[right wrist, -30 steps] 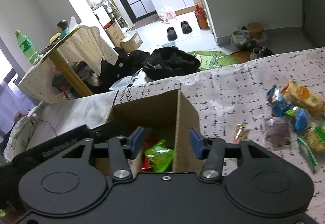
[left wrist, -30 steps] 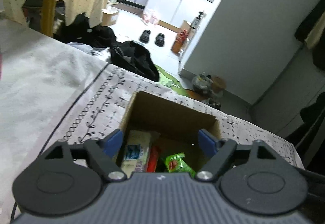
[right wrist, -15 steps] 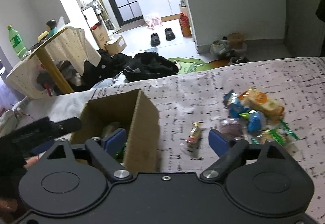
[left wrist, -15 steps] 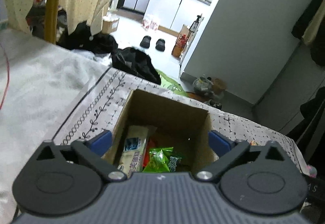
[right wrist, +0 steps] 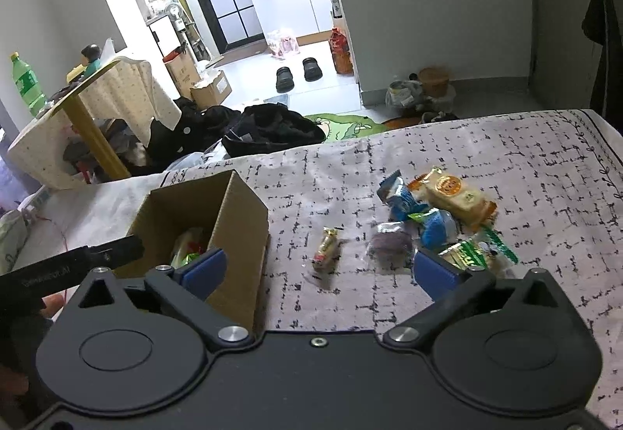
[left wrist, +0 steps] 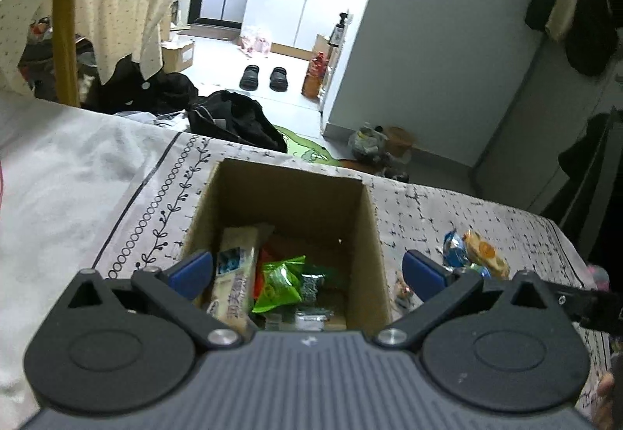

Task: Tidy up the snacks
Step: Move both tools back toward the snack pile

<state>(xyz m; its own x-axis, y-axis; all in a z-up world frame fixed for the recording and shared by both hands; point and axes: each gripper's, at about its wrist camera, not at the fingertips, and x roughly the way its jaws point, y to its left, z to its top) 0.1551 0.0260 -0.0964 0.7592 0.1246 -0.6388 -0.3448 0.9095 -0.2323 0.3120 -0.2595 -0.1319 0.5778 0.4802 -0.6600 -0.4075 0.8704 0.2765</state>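
An open cardboard box (left wrist: 362, 204) (right wrist: 241, 212) stands on the patterned cloth. Inside it lie a cream wafer pack (left wrist: 235, 274), a green packet (left wrist: 278, 288) and other wrappers. My left gripper (left wrist: 307, 272) is open and empty, above the box's near side. My right gripper (right wrist: 319, 268) is open and empty, right of the box, above a small gold-and-red candy (right wrist: 326, 249). A pile of loose snacks lies further right: a blue packet (right wrist: 401, 196), an orange-labelled cake pack (right wrist: 457, 196), a purple packet (right wrist: 391, 245), a green-striped pack (right wrist: 473, 254).
The bed's patterned cloth (right wrist: 525, 177) ends at the far edge, with the floor beyond. A black bag (right wrist: 272, 130) and clothes lie on the floor. A small draped table (right wrist: 97, 95) with a green bottle (right wrist: 25, 83) stands at left.
Both grippers have opened wide and pulled back from the box. The right gripper has swung right, from over the box to over the cloth and the loose snacks.
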